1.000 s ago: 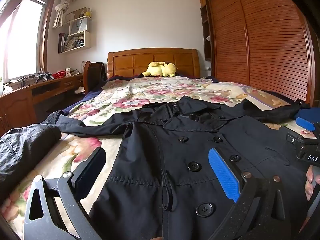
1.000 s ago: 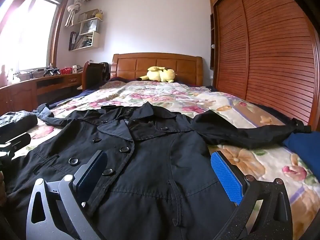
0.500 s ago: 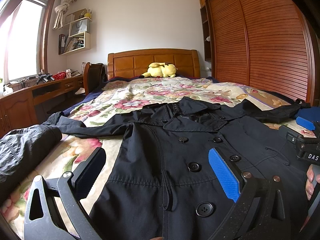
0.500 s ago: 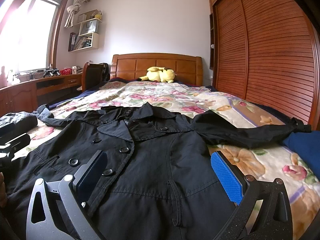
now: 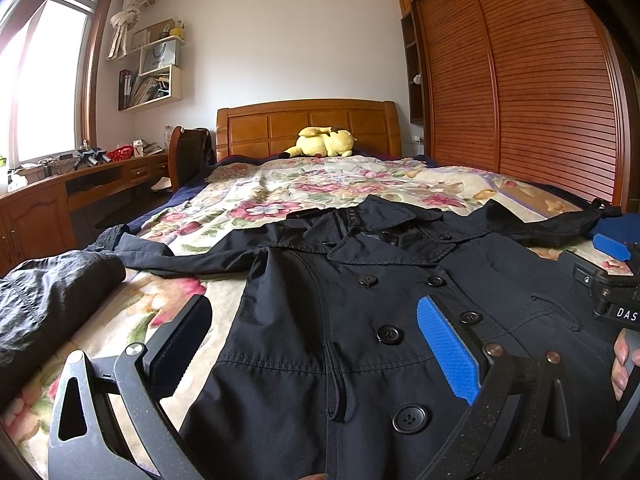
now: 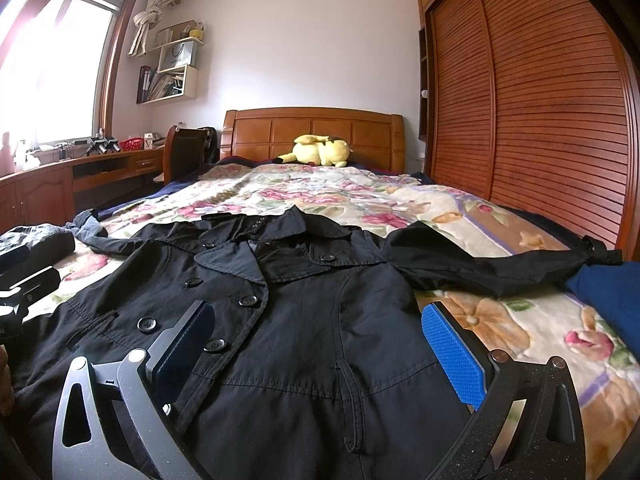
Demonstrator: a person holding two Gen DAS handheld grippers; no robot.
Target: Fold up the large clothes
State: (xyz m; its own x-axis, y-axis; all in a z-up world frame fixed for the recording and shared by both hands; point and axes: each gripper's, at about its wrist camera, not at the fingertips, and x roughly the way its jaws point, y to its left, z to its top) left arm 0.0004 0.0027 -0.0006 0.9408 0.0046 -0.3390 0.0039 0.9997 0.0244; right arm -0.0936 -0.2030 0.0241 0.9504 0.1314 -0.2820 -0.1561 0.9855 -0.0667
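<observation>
White "DAS" lettering on right gripper (image 5: pixel 612 280)

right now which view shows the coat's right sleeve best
The right wrist view: the sleeve lies stretched out across the floral bedspread, visible shoulder to cuff. The left wrist view shows it only small, at the frame's far right.

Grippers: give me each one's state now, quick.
Left gripper: jaws open, holding nothing, above the black coat.
Right gripper: jaws open, holding nothing.

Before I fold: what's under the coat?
The coat lies flat on the floral bedspread, which shows all around it. Whether anything lies beneath the fabric is hidden. Both grippers, left and right, hover open.
</observation>
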